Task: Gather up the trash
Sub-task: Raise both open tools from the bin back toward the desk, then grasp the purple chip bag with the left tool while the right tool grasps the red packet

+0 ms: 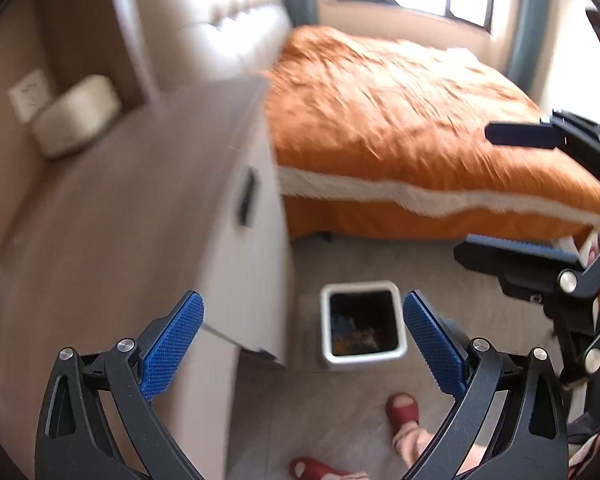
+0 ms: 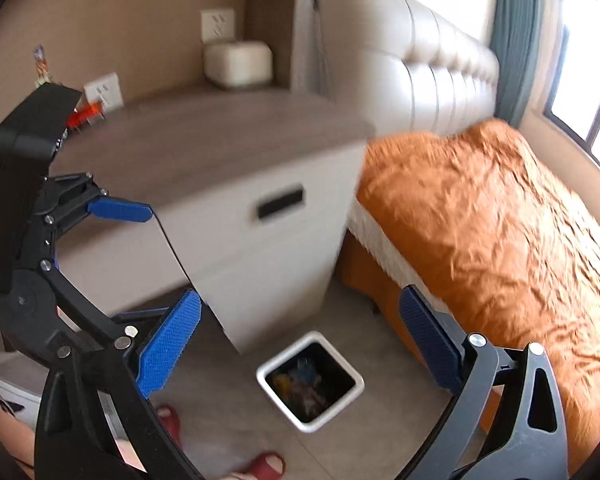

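Note:
A small white square bin (image 1: 326, 322) (image 2: 286, 353) stands on the grey floor between the bedside cabinet and the bed, with colourful wrappers (image 1: 356, 336) (image 2: 304, 384) lying inside it. My left gripper (image 1: 304, 340) hovers above the bin, open, with nothing between its blue pads. My right gripper (image 2: 300, 344) also hangs over the bin, open and empty. Each wrist view shows the other gripper too: the right gripper (image 1: 520, 192) at the right edge, the left gripper (image 2: 128, 256) at the left, in front of the cabinet.
The bedside cabinet (image 1: 132, 208) (image 2: 220, 136) has a grey-brown top and a white front. A cream box (image 2: 238, 62) and a small red-orange item (image 2: 86, 114) sit at its back. The orange-covered bed (image 1: 400, 120) (image 2: 480, 220) lies right of the bin. The person's red slippers (image 1: 402, 406) (image 2: 266, 464) are near it.

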